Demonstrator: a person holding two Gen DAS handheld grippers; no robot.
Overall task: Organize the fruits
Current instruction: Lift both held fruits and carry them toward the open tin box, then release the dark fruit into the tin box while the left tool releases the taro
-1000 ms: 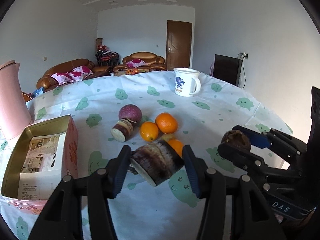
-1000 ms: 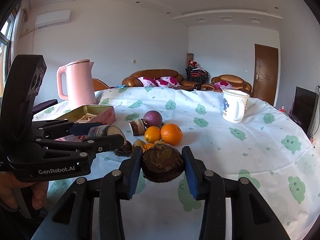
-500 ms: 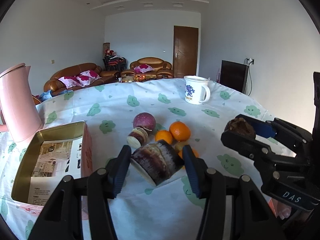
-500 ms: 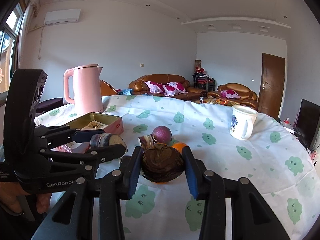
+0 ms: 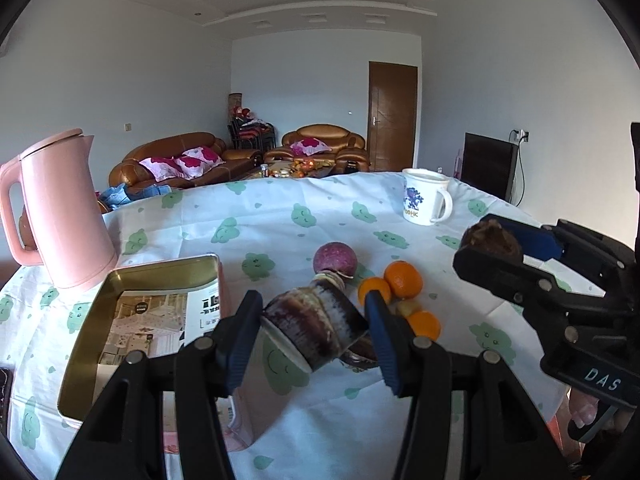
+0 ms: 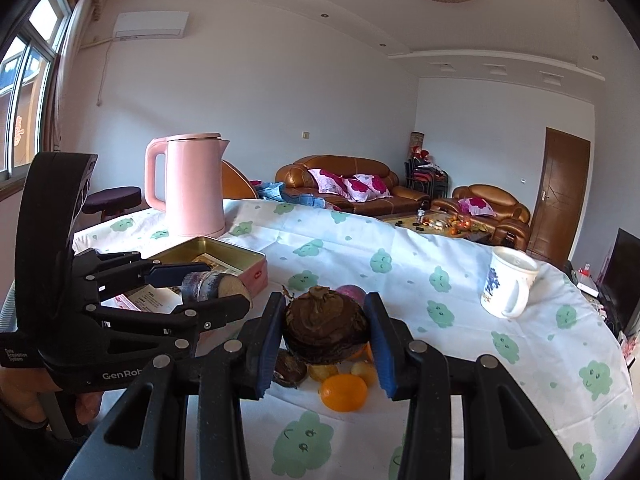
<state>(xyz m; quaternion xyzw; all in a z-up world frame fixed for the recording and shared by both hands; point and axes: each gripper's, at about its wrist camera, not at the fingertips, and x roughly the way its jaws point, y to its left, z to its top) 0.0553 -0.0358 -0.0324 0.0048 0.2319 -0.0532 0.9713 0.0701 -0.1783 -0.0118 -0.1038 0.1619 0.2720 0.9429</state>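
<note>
From the left wrist camera, the left gripper [image 5: 314, 326] is clamped on a cane piece [image 5: 316, 326], a short purple-brown cylinder with a pale cut end, held in the air above the table [image 5: 280, 216]. Just to its left sits an open tin [image 5: 160, 276] with printed paper inside and no fruit visible in it. Beyond the cane piece lie a purple fruit [image 5: 334, 257], two oranges [image 5: 403, 279] close together, and a third orange [image 5: 425, 325] nearer the camera. At right, the right gripper [image 5: 490, 240] holds a dark lump. A pink kettle [image 5: 64, 216] and a mug [image 5: 424, 202] stand farther back. From the right wrist camera, the right gripper [image 6: 325, 330] is closed on a brown fruit [image 6: 325, 326], wrinkled and round, lifted above a small pile: an orange [image 6: 343, 391], small yellow fruits [image 6: 323, 371] and a dark piece. The left gripper [image 6: 216, 284] with its cane piece hangs beside the tin [image 6: 240, 258]. The sorting looks barely begun: two items are lifted, none placed, and most fruit lies loose on the cloth.
</note>
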